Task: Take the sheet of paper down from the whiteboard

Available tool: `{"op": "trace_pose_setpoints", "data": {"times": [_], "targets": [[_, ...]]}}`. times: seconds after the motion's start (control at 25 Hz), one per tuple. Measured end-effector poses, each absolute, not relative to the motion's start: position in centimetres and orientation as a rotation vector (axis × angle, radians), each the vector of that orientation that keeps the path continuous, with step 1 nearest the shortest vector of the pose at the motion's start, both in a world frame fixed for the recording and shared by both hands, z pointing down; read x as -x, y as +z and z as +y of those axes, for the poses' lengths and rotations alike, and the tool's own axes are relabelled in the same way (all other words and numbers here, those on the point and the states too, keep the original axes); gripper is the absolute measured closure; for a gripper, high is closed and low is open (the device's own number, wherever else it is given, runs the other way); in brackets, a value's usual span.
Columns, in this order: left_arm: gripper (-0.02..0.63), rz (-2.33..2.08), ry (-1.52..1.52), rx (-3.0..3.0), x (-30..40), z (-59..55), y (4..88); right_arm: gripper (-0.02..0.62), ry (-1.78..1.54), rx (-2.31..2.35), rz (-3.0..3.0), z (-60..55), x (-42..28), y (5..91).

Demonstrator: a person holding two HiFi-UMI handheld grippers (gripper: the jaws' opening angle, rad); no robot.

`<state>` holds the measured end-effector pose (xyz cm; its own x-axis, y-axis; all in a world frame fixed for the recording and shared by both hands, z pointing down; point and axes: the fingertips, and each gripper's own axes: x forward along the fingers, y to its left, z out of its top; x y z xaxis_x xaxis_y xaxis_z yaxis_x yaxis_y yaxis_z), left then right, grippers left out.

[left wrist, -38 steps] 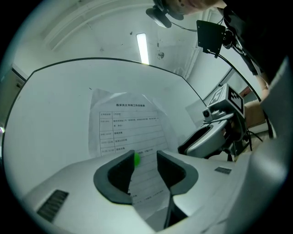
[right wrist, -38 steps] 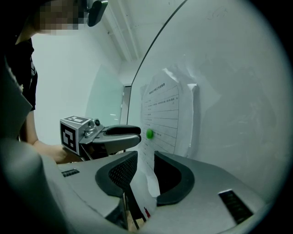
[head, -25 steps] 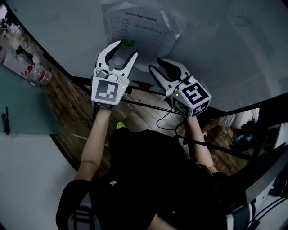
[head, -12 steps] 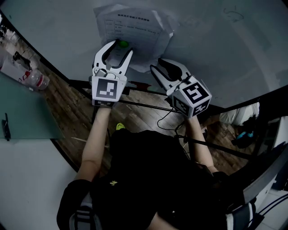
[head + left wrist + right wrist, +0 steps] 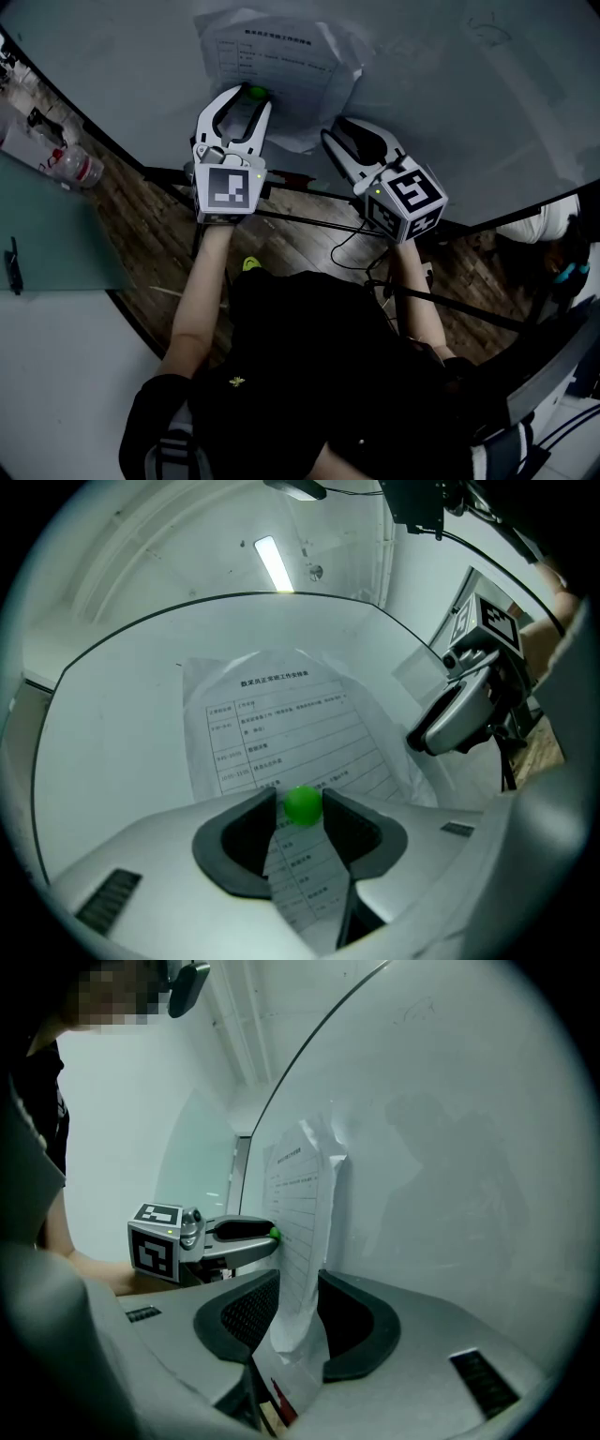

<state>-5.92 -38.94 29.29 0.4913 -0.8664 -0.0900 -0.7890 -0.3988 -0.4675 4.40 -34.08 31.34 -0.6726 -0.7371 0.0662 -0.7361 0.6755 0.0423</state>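
Right hand-held gripper (image 5: 299, 1283), jaws apart, astride paper (image 5: 302, 1208) corner (unclear in head view)

Head view looks steeply down from overhead; both gripper views sit close against the whiteboard (image 5: 450, 112), sharing its sheet of paper (image 5: 281, 724)

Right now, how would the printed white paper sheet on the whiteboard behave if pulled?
Probably floppy and light: the creased printed white paper sheet curls off the whiteboard. It likely sags once the small round green magnet leaves.
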Motion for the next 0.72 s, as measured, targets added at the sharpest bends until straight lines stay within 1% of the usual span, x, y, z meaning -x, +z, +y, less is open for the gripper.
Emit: {"op": "trace_pose_setpoints", "data": {"times": [0.4,0.56,0.72], "targets": [[0.444,1.36,-0.272,2.254,5.9,-39.2,29.9,0.453,-0.026,-1.241,-2.815,-34.8,-4.6,31.1],[0.462,1.351,-0.277,2.242,5.7,-39.1,29.7,0.453,-0.017,-1.242,-2.818,-35.0,-4.7,31.0],[0.463,1.346,-0.266,2.228,5.8,-39.1,29.5,0.453,-0.015,-1.24,-2.825,-35.2,-4.7,30.9]]}}
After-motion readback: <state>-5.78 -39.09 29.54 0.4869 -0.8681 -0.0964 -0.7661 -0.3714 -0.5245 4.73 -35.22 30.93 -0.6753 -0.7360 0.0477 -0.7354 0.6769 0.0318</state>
